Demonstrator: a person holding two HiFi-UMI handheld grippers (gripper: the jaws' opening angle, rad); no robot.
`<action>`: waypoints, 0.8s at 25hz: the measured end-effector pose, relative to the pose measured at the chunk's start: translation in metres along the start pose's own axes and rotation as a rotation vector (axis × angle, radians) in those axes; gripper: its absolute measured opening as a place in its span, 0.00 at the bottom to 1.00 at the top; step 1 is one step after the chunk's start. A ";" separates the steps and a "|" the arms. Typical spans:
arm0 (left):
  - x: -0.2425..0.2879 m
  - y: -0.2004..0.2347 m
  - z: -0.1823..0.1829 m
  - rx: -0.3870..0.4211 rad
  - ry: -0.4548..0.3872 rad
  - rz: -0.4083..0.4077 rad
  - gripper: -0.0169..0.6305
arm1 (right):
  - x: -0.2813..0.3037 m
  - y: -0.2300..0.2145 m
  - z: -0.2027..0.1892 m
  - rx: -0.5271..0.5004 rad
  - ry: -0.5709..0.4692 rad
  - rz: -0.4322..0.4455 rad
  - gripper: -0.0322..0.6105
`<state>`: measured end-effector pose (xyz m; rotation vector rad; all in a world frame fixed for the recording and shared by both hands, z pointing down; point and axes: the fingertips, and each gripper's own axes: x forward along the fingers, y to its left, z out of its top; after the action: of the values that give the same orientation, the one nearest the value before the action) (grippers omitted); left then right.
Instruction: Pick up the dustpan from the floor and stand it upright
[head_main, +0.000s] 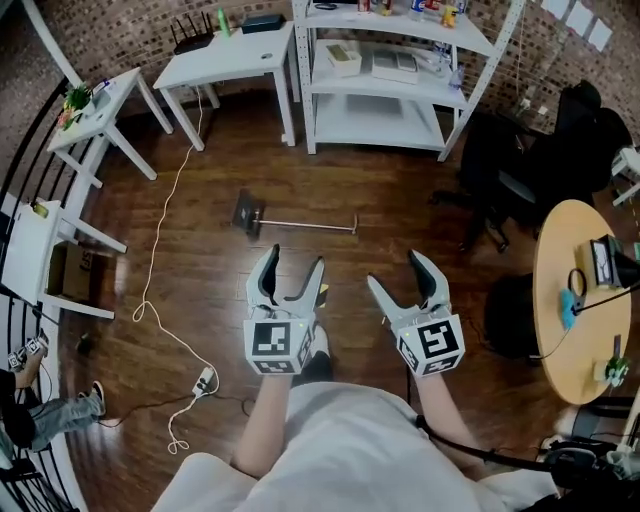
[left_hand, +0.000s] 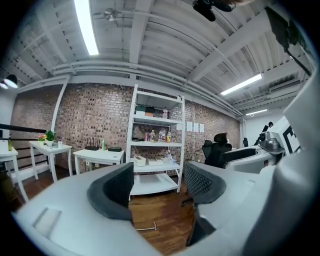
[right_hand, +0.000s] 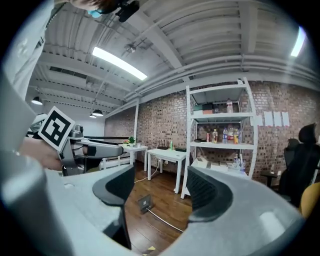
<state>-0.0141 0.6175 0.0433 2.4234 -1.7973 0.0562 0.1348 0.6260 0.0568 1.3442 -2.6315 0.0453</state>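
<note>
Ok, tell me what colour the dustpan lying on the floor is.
Dark grey pan, pale silvery handle; the dustpan shows best in the head view.

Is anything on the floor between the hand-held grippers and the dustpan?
Nothing visible. Only bare wood floor separates the dustpan, lying flat, from the left hand-held gripper and right hand-held gripper, both open and empty. The white cable runs off to the left, outside that path.
</note>
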 end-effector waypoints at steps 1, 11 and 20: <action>0.008 0.009 0.000 -0.005 -0.001 -0.006 0.54 | 0.014 0.000 0.000 -0.005 0.009 0.007 0.55; 0.067 0.088 -0.035 -0.070 0.092 -0.055 0.53 | 0.115 0.023 -0.015 -0.011 0.121 0.085 0.55; 0.166 0.097 -0.073 -0.108 0.142 -0.123 0.51 | 0.195 -0.046 -0.062 0.086 0.210 0.078 0.55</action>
<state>-0.0552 0.4403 0.1409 2.3837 -1.5480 0.1138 0.0693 0.4500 0.1496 1.1891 -2.5282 0.2977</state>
